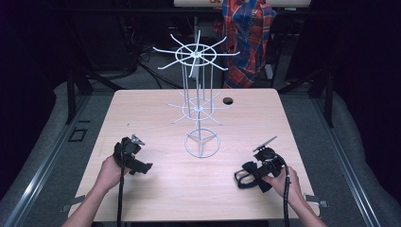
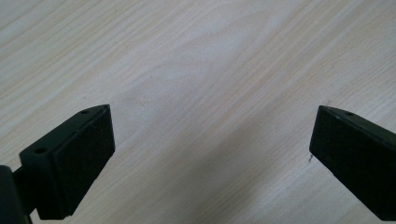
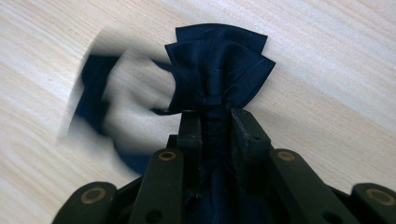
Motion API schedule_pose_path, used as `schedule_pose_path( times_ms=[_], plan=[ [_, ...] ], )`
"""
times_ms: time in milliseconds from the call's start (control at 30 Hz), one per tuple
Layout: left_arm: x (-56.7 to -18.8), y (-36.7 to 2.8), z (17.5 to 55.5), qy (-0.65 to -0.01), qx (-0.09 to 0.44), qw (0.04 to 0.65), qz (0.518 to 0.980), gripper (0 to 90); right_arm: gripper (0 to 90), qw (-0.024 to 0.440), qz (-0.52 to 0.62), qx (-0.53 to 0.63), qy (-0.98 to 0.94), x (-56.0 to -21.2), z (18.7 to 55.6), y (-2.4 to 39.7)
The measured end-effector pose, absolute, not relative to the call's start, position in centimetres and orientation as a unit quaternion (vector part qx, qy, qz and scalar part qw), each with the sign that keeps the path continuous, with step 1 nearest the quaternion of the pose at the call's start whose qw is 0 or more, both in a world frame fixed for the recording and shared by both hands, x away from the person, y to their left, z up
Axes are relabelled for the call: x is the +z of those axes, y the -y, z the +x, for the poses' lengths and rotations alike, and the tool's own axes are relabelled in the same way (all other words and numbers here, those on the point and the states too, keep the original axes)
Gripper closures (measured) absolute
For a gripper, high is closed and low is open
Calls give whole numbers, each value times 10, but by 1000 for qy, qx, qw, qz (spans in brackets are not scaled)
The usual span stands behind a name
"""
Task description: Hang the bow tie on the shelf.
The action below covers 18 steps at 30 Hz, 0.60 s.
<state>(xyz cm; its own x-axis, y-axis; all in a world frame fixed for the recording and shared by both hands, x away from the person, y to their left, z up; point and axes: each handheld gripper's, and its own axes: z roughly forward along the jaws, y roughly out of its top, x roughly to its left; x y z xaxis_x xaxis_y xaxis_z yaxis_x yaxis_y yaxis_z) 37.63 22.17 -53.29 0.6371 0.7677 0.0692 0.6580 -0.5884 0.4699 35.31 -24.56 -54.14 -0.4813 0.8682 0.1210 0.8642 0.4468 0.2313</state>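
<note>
Here the right gripper [image 3: 215, 123] pinches a dark blue bow tie [image 3: 219, 60] over the wooden table [image 1: 161, 189].
In the right gripper view the knot sits between the nearly closed jaws, one wing fanned beyond their tips, the strap blurred beside. The high view adds the white wire rack [image 1: 199, 101] ahead, and the left gripper [image 2: 212, 154], jaws spread wide, nothing between them.

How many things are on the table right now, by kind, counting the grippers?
Wire rack: 1
Bow tie: 1, clamped in the right gripper
Grippers: 2, the left gripper open with nothing in it
Total: 4
</note>
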Motion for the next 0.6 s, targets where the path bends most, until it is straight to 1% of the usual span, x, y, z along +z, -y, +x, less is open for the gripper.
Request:
schedule_pose_path(
  times_ms=[100,167,400,433,467,567,600],
  plan=[
    [-533,-222,376,-404,132,205,882,1,757,10,506,134,-852,-541,353,246],
    [-533,-222,377,-404,131,205,882,1,758,19,501,140,-854,-542,353,246],
    [-533,-223,376,-405,132,205,881,1,758,3,508,171,-844,-532,353,249],
    [-533,-223,376,-404,131,206,881,1,758,9,505,176,-845,-531,353,250],
    [-533,-223,376,-404,131,206,881,1,758,4,505,183,-843,-530,353,251],
    [-532,-222,376,-404,132,205,882,1,757,12,504,192,-842,-529,353,253],
    [-533,-222,376,-403,131,205,882,1,758,24,505,181,-844,-524,353,254]
  ],
)
